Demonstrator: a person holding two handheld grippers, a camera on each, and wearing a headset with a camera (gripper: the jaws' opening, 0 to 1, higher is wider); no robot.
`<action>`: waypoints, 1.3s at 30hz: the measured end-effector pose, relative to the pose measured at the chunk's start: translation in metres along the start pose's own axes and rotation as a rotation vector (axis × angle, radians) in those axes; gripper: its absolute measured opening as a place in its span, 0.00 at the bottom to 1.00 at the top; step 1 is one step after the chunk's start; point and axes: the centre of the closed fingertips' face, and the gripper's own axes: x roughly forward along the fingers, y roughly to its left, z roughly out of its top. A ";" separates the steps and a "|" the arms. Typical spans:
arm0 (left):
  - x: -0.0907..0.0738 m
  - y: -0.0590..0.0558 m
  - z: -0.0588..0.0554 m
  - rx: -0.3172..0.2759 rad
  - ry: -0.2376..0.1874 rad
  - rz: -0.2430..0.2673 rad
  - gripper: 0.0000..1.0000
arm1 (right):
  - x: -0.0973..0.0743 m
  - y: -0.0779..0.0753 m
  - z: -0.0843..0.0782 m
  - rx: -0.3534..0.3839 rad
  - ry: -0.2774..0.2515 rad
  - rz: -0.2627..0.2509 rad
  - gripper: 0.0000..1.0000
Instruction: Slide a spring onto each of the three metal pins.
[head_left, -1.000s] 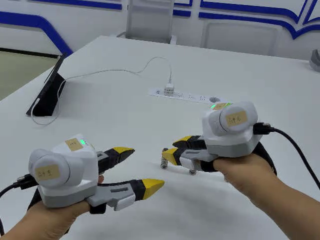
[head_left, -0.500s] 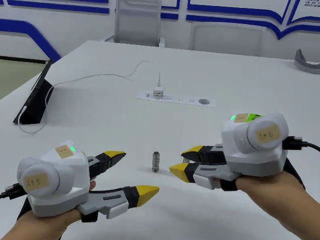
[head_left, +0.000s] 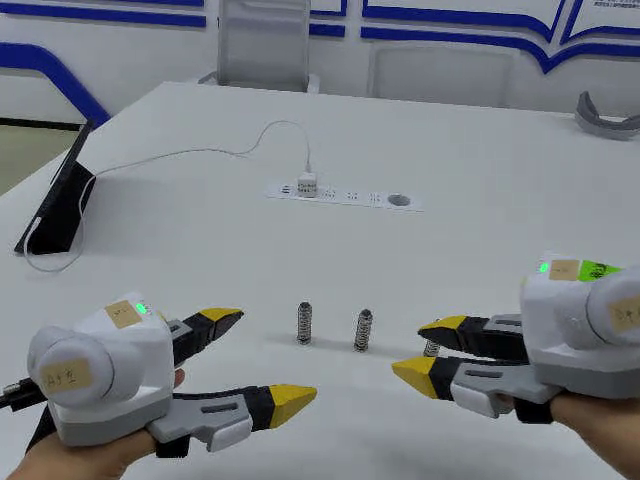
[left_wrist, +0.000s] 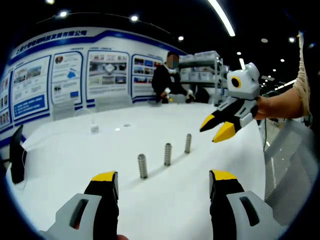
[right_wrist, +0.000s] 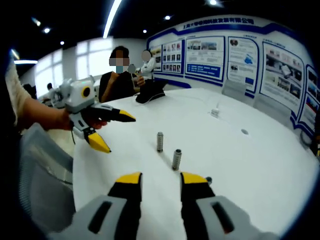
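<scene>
Springs (head_left: 364, 330) sit on all three pins (left_wrist: 142, 166) near the table's (head_left: 480, 180) front edge as the right tool (head_left: 424, 348) pulls back, released and empty like the left tool (head_left: 265, 355), so the job looks finished.

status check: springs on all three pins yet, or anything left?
Looks done: three upright metal pins stand in a row on the white table, each carrying a grey coil spring. In hand: nothing. The left gripper and right gripper are both open and empty, one on either side of the row. Left: apparently nothing, though how fully each spring is seated is too small to tell.
</scene>
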 end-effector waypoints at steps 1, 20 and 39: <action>0.000 0.000 0.000 0.000 0.001 0.000 0.76 | -0.003 -0.004 -0.002 0.006 -0.003 -0.012 0.32; 0.007 -0.004 -0.015 0.054 0.059 -0.017 0.82 | -0.027 -0.042 -0.031 0.064 -0.059 -0.098 0.53; 0.002 0.003 -0.020 0.047 0.066 -0.003 0.85 | -0.023 -0.044 -0.033 0.048 -0.087 -0.101 0.64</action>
